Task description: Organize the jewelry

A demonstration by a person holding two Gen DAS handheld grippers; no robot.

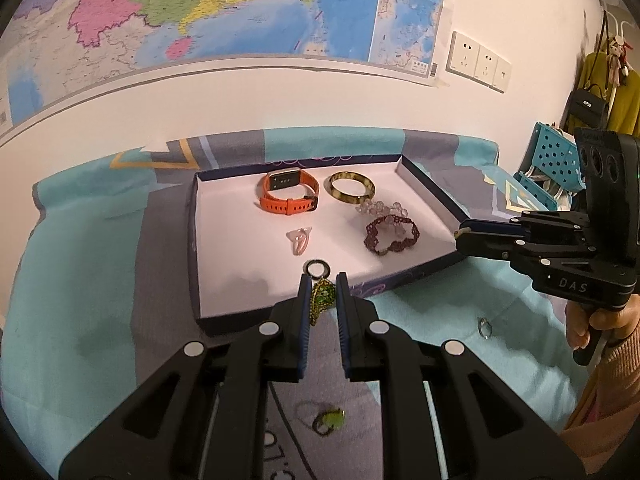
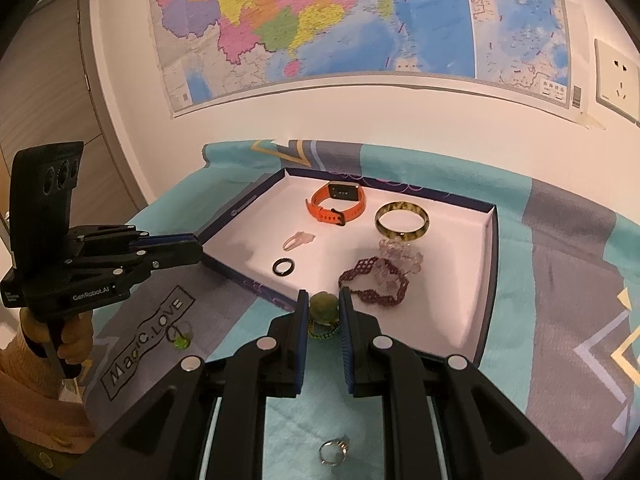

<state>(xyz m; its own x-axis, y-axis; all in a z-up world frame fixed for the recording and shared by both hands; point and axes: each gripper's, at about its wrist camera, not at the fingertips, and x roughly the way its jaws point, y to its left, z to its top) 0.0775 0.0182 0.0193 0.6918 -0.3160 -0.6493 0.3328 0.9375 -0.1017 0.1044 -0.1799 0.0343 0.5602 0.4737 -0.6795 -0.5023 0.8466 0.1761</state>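
A: Both grippers are clenching small pieces. Left gripper (image 1: 323, 294) is pinching a green jewelled pendant (image 1: 322, 298), hanging just short of the tray's near wall (image 1: 360, 286). Right gripper (image 2: 324, 308) is pinching a pale green bead piece (image 2: 323, 307) with a beaded loop dangling under it, also just outside the near wall.

B: Tray contents?

A: Black ring (image 1: 317, 269) closest to the left gripper, pink clip (image 1: 299, 240) behind it, orange watch (image 1: 289, 193) and amber bangle (image 1: 352, 187) at the back, maroon lace bracelet (image 1: 391, 234) and clear bead bracelet (image 1: 382, 209) overlapping on the right.

B: Advice for the drop?

A: My read: both pieces are heading into the tray. Clear the wall before lowering, so nothing dangling is snagging on it. Aim left for the bare patch near the front-left corner, away from the black ring. Right has less room; keep off the lace bracelet. Lower close to the floor before releasing so the pieces aren't bouncing.

B: Leftovers?

A: Silver ring (image 2: 334, 451) and green-stone ring (image 1: 328, 420) are lying on the bedspread (image 1: 100, 280), well apart.
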